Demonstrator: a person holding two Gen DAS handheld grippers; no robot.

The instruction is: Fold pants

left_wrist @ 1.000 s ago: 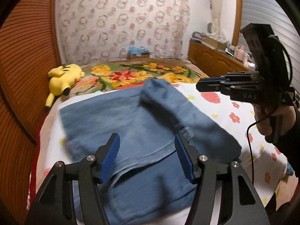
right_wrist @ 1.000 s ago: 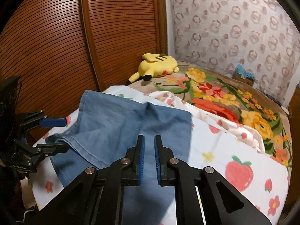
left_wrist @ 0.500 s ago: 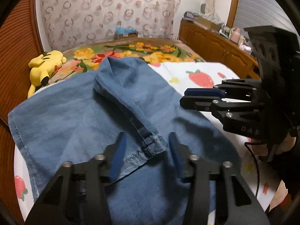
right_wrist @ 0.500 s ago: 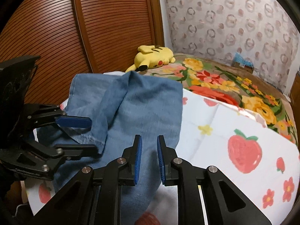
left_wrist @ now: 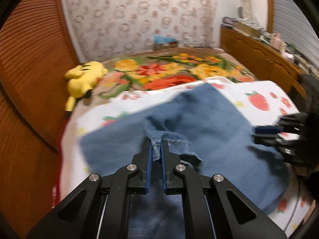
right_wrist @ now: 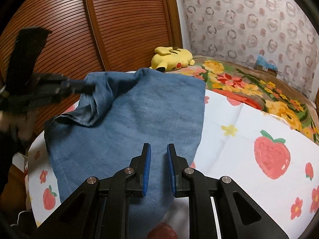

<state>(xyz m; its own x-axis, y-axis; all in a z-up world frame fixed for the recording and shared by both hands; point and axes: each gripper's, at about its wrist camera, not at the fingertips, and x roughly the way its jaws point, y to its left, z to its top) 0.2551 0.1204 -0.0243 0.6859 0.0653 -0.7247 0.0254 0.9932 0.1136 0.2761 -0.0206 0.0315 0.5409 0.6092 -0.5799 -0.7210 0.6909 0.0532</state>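
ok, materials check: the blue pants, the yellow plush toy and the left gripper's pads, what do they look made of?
Pants: faded blue denim by the look, matte woven grain, stitched hem at the pinched edge.
Plush toy: soft fuzzy fabric, likely stuffed; rounded, no sheen.
Left gripper pads: blue, probably rubber or ribbed plastic, on matte black plastic fingers with metal pins; they have just been closing and now clamp the hem.

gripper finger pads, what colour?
Blue, on black fingers. Clearest in the right wrist view, on the right gripper; its pads stand slightly apart over the denim pants.

The left gripper (left_wrist: 156,146) has just been closing — now pinching denim; the right gripper (right_wrist: 159,152) hovers, jaws narrowly parted, at lower centre.
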